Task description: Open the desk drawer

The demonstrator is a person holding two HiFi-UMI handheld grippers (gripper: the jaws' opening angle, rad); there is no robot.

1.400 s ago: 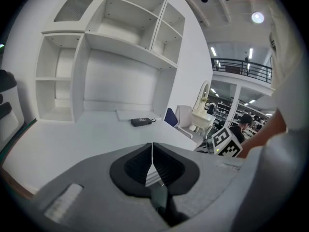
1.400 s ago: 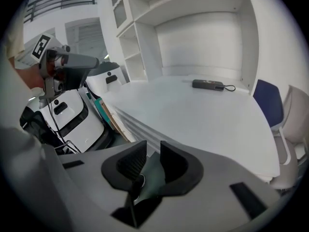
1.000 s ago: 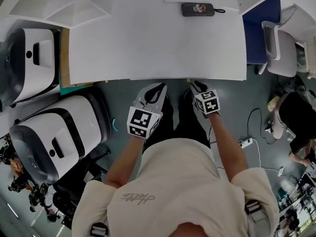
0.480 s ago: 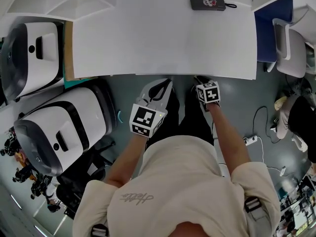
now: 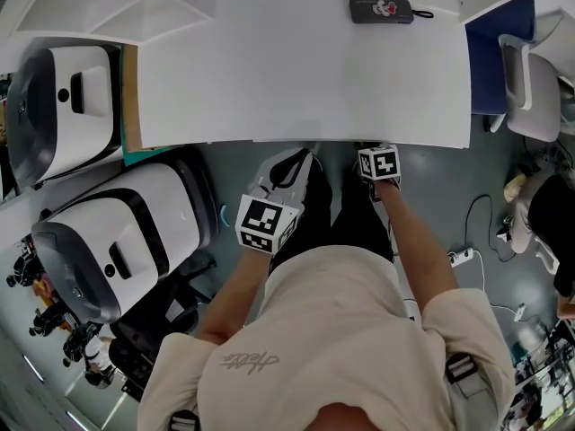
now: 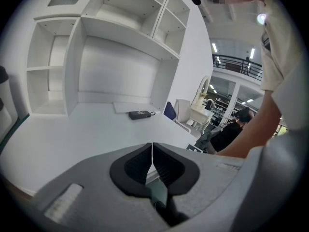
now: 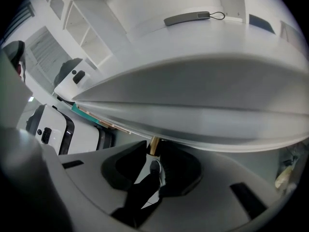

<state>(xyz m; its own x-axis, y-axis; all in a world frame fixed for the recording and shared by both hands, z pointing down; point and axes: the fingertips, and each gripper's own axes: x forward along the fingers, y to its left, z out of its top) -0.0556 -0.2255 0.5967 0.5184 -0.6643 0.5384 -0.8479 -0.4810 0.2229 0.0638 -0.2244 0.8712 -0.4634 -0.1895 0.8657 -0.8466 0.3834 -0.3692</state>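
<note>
**Knob gripped, drawer still closed**

The white desk [image 5: 296,70] shows no drawer pulled out; it probably sits under the front edge. There the right gripper [image 5: 367,149] is clenched on a small tan knob [image 7: 153,145]. The left gripper [image 6: 152,151] hangs clenched and empty. The pull remains.

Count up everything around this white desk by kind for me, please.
Grippers: 2 (left gripper, right gripper)
White-and-black machines: 2
Dark pouch: 1
Desk: 1
Brass handle: 1
Chair: 1
Total: 8
</note>
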